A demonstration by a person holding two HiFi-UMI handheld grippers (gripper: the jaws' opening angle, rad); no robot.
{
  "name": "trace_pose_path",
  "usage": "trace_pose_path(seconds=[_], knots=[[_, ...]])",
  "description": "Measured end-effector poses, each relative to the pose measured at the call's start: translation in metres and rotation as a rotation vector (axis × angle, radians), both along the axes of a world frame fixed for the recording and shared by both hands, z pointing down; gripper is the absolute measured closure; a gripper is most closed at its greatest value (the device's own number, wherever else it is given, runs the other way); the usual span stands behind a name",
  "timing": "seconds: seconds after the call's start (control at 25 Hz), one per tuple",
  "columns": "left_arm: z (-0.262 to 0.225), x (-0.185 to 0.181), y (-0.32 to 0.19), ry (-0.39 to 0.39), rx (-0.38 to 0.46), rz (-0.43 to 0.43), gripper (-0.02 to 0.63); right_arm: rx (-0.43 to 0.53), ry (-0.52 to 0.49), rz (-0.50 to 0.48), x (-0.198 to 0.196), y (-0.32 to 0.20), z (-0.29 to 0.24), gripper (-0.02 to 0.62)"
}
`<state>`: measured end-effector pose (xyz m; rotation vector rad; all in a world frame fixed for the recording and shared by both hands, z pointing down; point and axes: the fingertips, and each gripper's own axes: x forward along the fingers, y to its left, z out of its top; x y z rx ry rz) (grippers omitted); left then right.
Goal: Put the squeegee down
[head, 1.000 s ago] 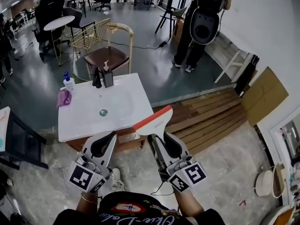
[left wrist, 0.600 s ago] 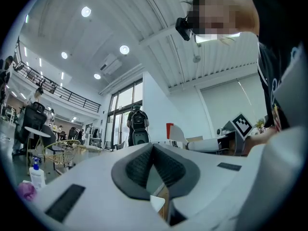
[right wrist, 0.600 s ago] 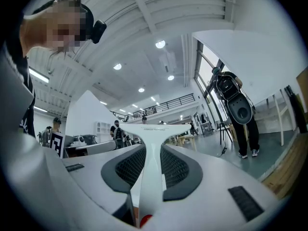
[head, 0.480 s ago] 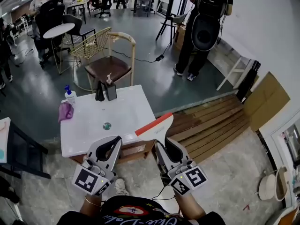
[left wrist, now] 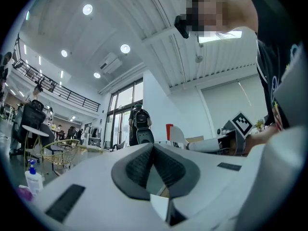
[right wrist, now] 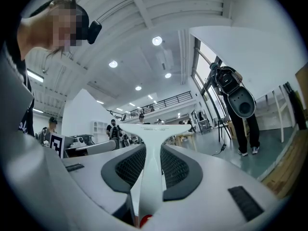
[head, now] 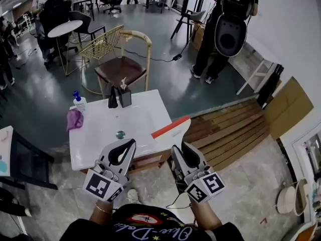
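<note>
Now right gripper clenched on handle of white squeegee. Squeegee held in air, orange-edged blade end pointing away from gripper; in head view it overlaps near right corner of white counter. Small print on blade head, too small to read. Left gripper closed, tips together, nothing between. Cursive lettering on person's shirt, cut off, unreadable. Soap bottle, purple cloth at counter's far left.
</note>
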<state>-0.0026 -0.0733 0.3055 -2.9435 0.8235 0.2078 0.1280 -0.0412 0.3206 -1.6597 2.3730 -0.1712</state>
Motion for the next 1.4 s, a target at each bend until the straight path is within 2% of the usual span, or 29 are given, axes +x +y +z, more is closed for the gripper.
trace_pose_path(seconds=[0.72, 1.4], knots=[[0.000, -0.007, -0.059, 0.009, -0.001, 0.047, 0.611, -0.021, 0.006, 0.056, -0.005, -0.056, -0.002, 0.495], [0.001, -0.028, -0.100, 0.016, 0.011, 0.103, 0.609, -0.022, 0.023, 0.114, -0.025, -0.091, -0.003, 0.495]])
